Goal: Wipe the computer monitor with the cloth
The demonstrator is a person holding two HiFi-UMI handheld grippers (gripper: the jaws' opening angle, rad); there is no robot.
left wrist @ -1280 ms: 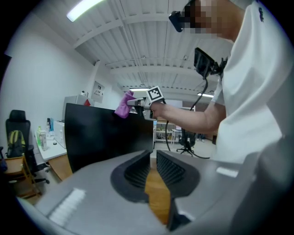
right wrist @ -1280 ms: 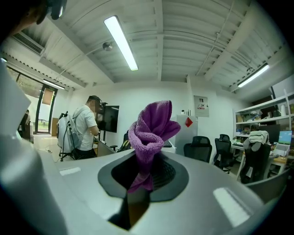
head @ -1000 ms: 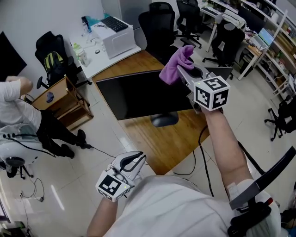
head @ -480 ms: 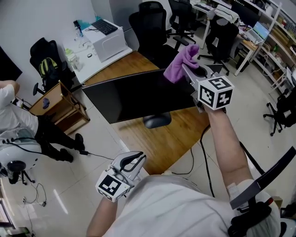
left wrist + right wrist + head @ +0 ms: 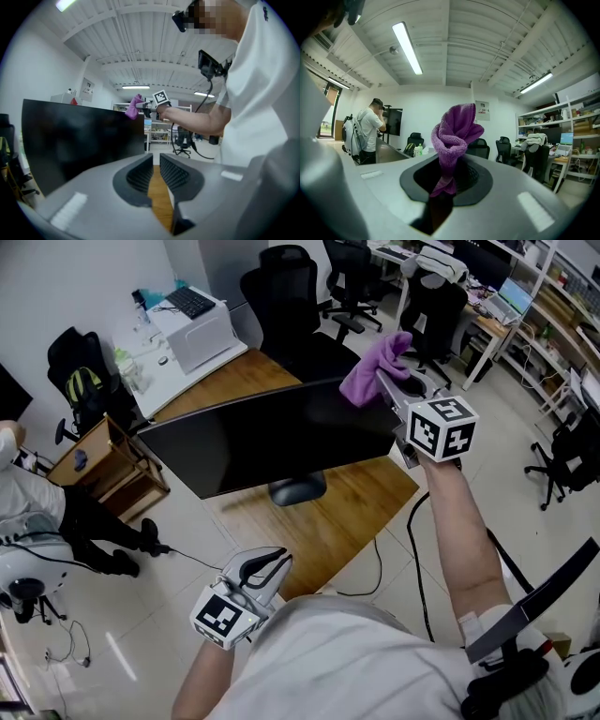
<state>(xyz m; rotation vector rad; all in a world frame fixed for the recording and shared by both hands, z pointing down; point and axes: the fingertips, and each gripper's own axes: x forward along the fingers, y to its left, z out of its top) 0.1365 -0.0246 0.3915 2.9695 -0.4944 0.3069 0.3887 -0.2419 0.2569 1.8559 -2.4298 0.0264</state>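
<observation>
The black monitor stands on a wooden desk, screen dark, and shows as a dark slab in the left gripper view. My right gripper is raised at the monitor's top right corner, shut on a bunched purple cloth. That cloth sticks up out of the right gripper in its own view. My left gripper hangs low beside my torso, away from the desk. Its jaws stand almost together with nothing between them. From there the cloth is seen far off.
Black office chairs stand behind the desk. A white desk with a boxy white machine and a wooden cabinet are at the left. A person sits at the far left. A cable trails off the desk's front.
My right gripper with the cloth has shifted along the monitor's top edge to its right corner. The left gripper has stayed low by my torso.
</observation>
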